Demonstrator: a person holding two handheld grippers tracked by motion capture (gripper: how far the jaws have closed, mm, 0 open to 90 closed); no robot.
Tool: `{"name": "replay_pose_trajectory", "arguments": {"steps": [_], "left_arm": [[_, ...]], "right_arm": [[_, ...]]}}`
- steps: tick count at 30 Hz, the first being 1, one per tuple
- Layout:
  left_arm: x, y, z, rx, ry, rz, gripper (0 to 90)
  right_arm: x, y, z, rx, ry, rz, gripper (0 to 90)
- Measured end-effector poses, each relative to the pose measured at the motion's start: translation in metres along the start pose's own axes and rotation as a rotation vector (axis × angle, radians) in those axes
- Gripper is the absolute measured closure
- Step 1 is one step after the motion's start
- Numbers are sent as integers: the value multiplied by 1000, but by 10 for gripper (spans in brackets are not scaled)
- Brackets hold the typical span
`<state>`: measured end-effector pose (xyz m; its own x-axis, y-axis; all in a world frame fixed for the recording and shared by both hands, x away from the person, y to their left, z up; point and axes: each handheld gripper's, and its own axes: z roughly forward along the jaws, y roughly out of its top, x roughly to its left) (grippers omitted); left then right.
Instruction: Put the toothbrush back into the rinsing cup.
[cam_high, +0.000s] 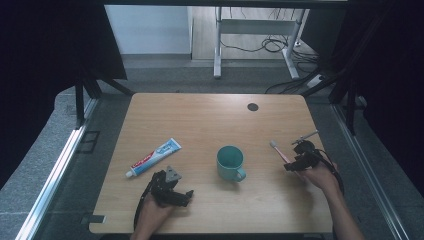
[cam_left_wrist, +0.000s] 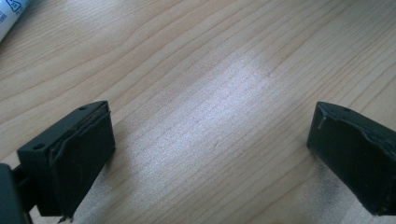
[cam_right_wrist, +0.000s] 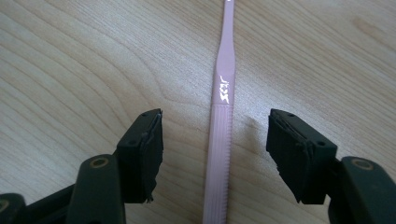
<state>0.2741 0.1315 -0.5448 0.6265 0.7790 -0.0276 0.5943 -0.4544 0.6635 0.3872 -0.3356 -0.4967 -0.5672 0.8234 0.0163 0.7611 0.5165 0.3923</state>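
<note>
Lying at the left of the table (cam_high: 210, 120), slanted, cap toward the near edge: toothpaste (cam_high: 153, 158), its white end also at the top left corner of the left gripper view (cam_left_wrist: 10, 16). Just near of it, held by the left hand (cam_high: 152, 212), left gripper (cam_high: 187, 196), jaws spread wide over bare wood, pinching nothing, low over the tabletop (cam_left_wrist: 210, 93). At the middle, upright and apart from both grippers: teal mug (cam_high: 230, 162), handle toward the near right. Farther right, flat on the wood: pink toothbrush (cam_high: 281, 152), head pointing away toward the far left. Over its handle, held by the right hand (cam_high: 322, 177), right gripper (cam_high: 292, 165), jaws spread, one on each side of the handle (cam_right_wrist: 222, 140) and clear of it, not pinching. Near the far edge: small dark disc (cam_high: 253, 107).
</note>
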Motion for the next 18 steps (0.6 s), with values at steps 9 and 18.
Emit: {"name": "replay_pose_trajectory", "arguments": {"steps": [9,18], "left_arm": [[0,0,0,0,0,-1,6],[0,0,0,0,0,0,7]], "right_arm": [[-2,14,2,98,22,5,446],[-3,32,8,207,15,11,535]]}}
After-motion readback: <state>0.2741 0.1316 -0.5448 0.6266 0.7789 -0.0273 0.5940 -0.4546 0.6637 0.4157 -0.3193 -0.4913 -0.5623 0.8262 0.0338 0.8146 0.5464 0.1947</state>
